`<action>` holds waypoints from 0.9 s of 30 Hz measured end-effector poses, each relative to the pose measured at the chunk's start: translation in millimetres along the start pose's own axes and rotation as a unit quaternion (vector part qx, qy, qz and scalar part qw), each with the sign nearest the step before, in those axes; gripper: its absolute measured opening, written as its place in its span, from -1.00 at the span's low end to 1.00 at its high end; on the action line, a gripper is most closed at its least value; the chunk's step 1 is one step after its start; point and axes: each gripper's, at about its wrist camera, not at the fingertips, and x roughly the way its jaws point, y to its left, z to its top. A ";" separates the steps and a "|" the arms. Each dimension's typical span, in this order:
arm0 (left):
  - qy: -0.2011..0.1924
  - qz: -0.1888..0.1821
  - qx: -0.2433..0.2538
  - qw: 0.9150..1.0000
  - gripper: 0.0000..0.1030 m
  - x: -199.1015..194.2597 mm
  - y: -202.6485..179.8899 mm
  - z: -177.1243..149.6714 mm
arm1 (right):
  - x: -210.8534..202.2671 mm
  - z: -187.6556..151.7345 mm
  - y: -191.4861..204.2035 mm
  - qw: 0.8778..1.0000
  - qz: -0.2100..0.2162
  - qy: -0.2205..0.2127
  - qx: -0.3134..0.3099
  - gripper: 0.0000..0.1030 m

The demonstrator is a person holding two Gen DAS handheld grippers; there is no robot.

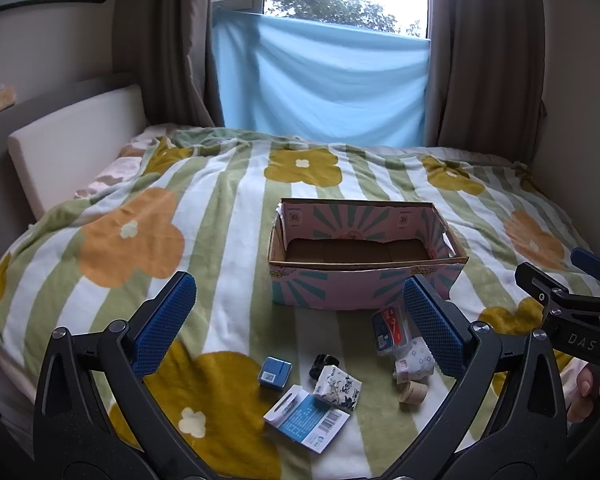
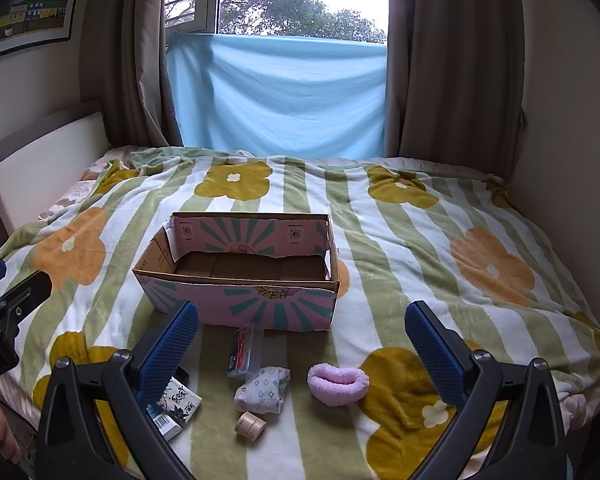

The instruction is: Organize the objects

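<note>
Right wrist view: the bed (image 2: 440, 240) serves as worktop, with the empty box (image 2: 240, 276) set open-topped mid-blanket, probably to receive the clutter just before it — sock (image 2: 265, 390), purple scrunchie (image 2: 338, 384), tape roll (image 2: 250, 426). Left gripper (image 1: 300, 328) and right gripper (image 2: 302, 340) hang spread, holding nothing.

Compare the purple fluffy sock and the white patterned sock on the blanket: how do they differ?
The purple fluffy sock is plain lilac and plush; the white patterned sock is thin with small blue motifs. The purple one forms a rounded ring with a hollow centre; the white one is a crumpled bundle. The white one lies nearer the clear plastic case. Both rest on the blanket, outside the cardboard box.
</note>
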 end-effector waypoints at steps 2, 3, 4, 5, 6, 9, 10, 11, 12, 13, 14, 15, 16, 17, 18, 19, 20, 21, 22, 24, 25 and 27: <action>0.001 0.002 0.000 1.000 0.99 -0.4 -0.1 0.0 | -1.0 0.2 0.1 1.000 0.001 0.001 -0.001 0.99; 0.001 0.002 0.000 1.000 0.99 -0.9 0.0 0.3 | -0.7 -0.5 2.3 1.000 0.001 0.001 -0.001 0.99; 0.001 0.002 0.000 1.000 0.99 -1.4 -0.2 0.3 | -1.4 -0.4 2.7 1.000 0.001 0.000 -0.001 0.99; 0.001 0.002 0.000 1.000 0.99 -1.4 -0.2 0.3 | -1.9 -0.3 3.0 1.000 0.000 0.000 -0.001 0.99; 0.001 0.002 0.000 1.000 0.99 -1.6 -0.3 0.3 | -1.9 -0.2 2.8 1.000 0.000 0.000 -0.001 0.99; 0.001 0.000 -0.001 1.000 0.99 -2.2 0.2 0.2 | -1.5 0.1 3.1 1.000 0.000 0.000 -0.001 0.99; 0.001 0.000 -0.001 1.000 0.99 -2.1 -0.2 0.2 | -2.3 0.2 3.5 1.000 0.001 0.000 -0.002 0.99; 0.001 0.000 -0.001 1.000 0.99 -2.2 -0.4 0.2 | -1.8 0.4 3.2 1.000 0.001 0.000 -0.003 0.99; 0.001 0.000 -0.001 1.000 0.99 -2.0 -0.6 0.2 | -2.0 0.6 3.7 1.000 0.000 0.000 -0.004 0.99; 0.001 -0.001 -0.001 1.000 0.99 -2.0 0.2 0.4 | -2.2 0.3 3.1 1.000 0.000 0.000 -0.004 0.99; 0.001 -0.001 -0.001 1.000 0.99 -2.2 0.0 0.4 | -2.3 0.1 3.0 1.000 0.000 0.000 -0.003 0.99; 0.001 -0.001 -0.001 1.000 0.99 -2.1 0.0 0.4 | -2.3 0.1 3.0 1.000 0.000 0.000 -0.003 0.99; 0.001 -0.001 -0.001 1.000 0.99 -2.0 -0.2 0.5 | -3.1 0.5 2.9 1.000 0.001 0.000 -0.003 0.99; 0.001 0.000 -0.001 1.000 0.99 -2.1 -0.2 0.5 | -2.8 0.9 3.7 1.000 0.001 -0.001 -0.003 0.99; 0.001 0.000 -0.001 1.000 0.99 -2.4 -0.1 0.8 | -3.1 1.4 4.1 1.000 0.001 -0.001 -0.004 0.99; 0.000 0.000 -0.001 1.000 0.99 -2.8 0.1 1.1 | -3.4 1.5 4.1 1.000 0.001 -0.001 -0.004 0.99; 0.000 0.000 -0.001 1.000 0.99 -3.0 0.0 1.6 | -3.0 1.5 3.8 1.000 0.001 -0.001 -0.004 0.99; -0.001 0.000 0.000 1.000 0.99 -3.3 0.1 2.2 | -3.0 1.6 3.7 1.000 0.001 -0.001 -0.004 0.99; -0.002 0.000 -0.001 1.000 0.99 -3.8 0.1 2.3 | -3.7 2.0 3.6 1.000 0.001 -0.001 -0.004 0.99; -0.002 0.000 -0.001 1.000 0.99 -4.3 0.9 2.2 | -3.0 1.6 3.9 1.000 0.001 -0.001 -0.004 0.99; -0.002 -0.001 -0.001 1.000 0.99 -4.3 0.5 2.4 | -3.2 1.8 3.9 1.000 0.001 0.000 -0.004 0.99; -0.003 0.000 -0.001 1.000 0.99 -4.3 0.8 2.3 | -3.1 1.2 4.0 1.000 0.000 -0.001 -0.004 0.99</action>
